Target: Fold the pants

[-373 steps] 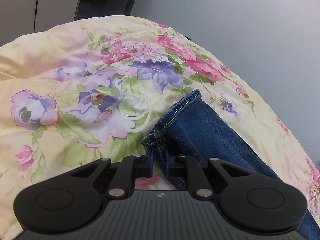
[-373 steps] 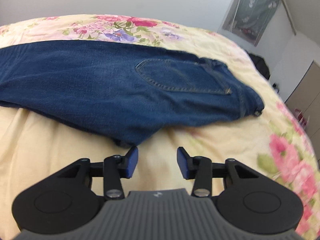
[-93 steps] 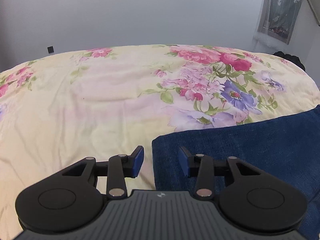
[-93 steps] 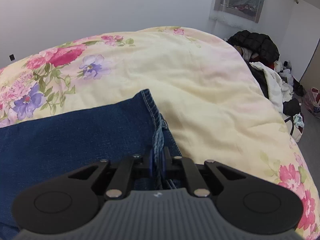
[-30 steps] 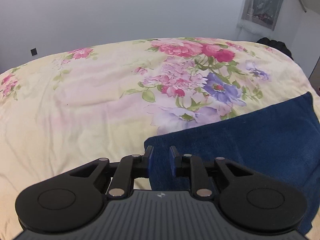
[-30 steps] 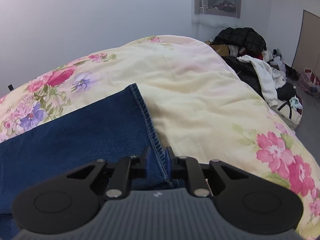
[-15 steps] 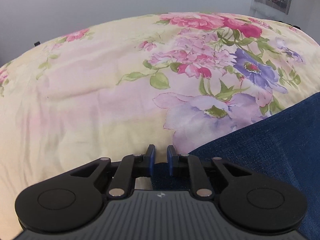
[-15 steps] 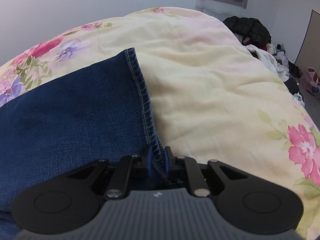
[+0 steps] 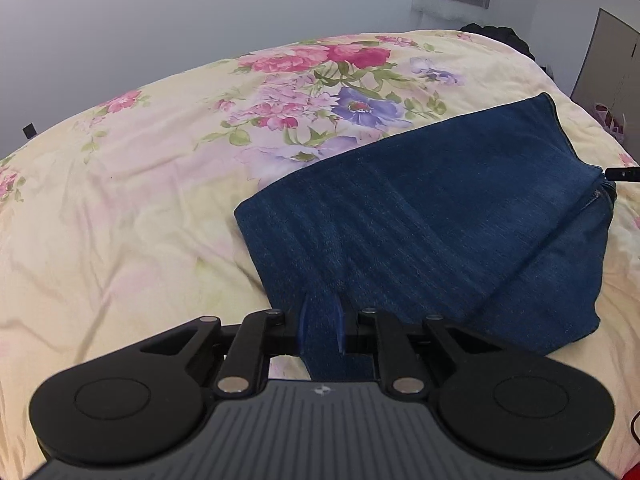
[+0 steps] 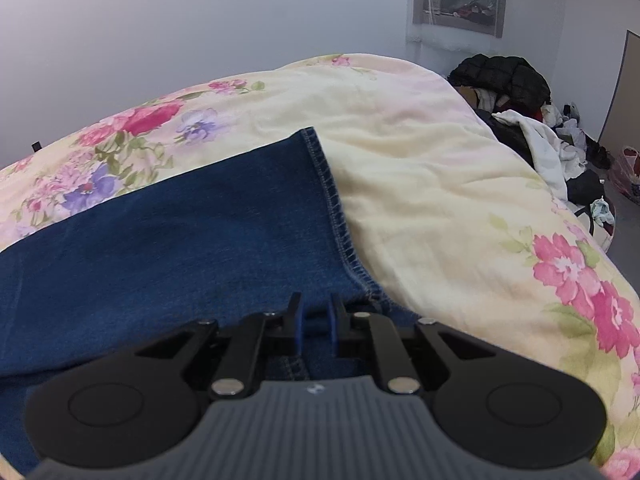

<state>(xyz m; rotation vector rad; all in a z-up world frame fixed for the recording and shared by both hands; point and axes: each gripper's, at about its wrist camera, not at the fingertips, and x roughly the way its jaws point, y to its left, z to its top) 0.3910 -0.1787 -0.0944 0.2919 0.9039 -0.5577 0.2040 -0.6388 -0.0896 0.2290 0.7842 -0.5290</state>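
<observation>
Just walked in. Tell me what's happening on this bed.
A person is folding a pair of blue jeans on a floral bedspread, using a handheld gripper in each hand. The left gripper is shut on the folded edge of the denim, and the right gripper is shut on the fabric beside the stitched hem. The jeans lie already doubled over.

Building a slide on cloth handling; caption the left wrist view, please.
Left gripper shut on a fold of the blue jeans lying on a floral bedspread.
</observation>
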